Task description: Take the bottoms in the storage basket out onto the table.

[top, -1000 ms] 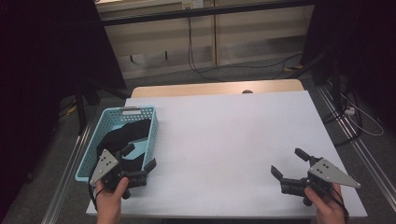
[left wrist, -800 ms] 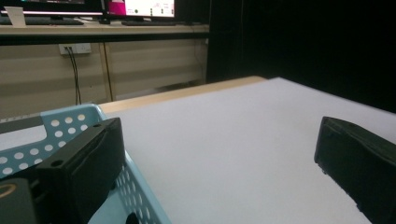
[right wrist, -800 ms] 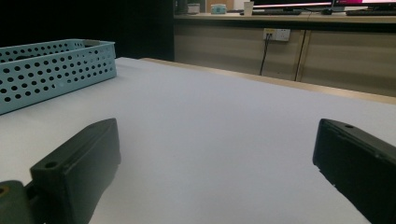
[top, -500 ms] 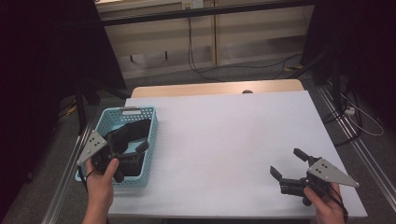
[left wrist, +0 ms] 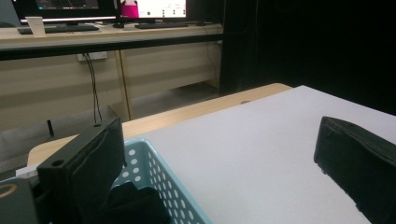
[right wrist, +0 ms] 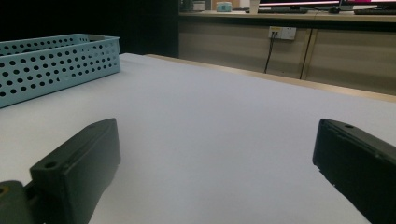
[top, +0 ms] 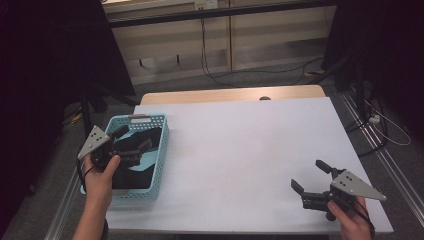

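A light blue perforated basket (top: 159, 150) stands at the table's left edge, with a dark, black cloth-like thing (top: 131, 175) lying inside. My left gripper (top: 134, 140) hovers over the basket's middle, open, with nothing between its jaws. In the left gripper view the left gripper (left wrist: 215, 140) looks over the basket's rim (left wrist: 156, 175), the dark thing (left wrist: 133, 205) lies just below, and the white table is beyond. My right gripper (top: 310, 175) rests low near the front right of the table, open and empty. In the right gripper view, the right gripper (right wrist: 217, 140) faces the basket (right wrist: 56, 60), which stands far off.
The white table top (top: 245, 145) has a wooden strip (top: 230, 95) along its far edge. Cables (top: 220, 77) lie on the floor behind, before a low wooden bench. Rails (top: 372, 145) run along the table's right side.
My left gripper has risen from the basket's near end and moved left and back, over the basket's middle. The right gripper has stayed put.
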`<state>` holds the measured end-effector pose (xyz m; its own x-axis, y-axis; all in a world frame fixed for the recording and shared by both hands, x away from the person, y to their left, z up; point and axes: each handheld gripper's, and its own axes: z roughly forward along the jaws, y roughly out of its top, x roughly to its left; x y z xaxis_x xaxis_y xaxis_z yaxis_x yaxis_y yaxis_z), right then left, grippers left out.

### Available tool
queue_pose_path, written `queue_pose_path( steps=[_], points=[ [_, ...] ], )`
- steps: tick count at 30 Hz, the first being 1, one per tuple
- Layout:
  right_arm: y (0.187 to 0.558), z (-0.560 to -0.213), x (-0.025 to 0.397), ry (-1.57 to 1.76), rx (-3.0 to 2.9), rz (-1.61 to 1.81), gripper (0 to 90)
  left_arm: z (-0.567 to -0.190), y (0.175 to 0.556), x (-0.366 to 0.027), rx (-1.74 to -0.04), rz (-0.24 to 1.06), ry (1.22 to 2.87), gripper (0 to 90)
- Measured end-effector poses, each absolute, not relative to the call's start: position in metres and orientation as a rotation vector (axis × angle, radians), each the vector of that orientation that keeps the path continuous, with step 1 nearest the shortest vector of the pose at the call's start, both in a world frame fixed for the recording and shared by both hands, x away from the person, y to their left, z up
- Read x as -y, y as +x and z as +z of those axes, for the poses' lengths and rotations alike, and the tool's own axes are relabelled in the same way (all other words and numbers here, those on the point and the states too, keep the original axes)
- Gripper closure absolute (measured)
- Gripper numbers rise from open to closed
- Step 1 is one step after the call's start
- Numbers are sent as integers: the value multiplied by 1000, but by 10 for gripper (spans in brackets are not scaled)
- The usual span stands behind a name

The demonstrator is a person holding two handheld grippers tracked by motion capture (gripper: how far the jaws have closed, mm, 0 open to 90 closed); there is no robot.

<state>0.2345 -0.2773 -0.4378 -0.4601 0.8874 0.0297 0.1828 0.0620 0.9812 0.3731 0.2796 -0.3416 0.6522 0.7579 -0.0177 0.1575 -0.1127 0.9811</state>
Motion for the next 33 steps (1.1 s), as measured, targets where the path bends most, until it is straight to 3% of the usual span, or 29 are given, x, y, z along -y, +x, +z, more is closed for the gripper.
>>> queue_pose_path(
  steps=[17, 33],
  points=[
    [236, -438, 275, 1052, -1740, 1458, 0, -344, 398, -285, -755, 617, 1716, 21],
    [243, -438, 265, 1023, -1779, 1468, 0, -365, 406, -301, -758, 533, 1869, 28]
  ],
)
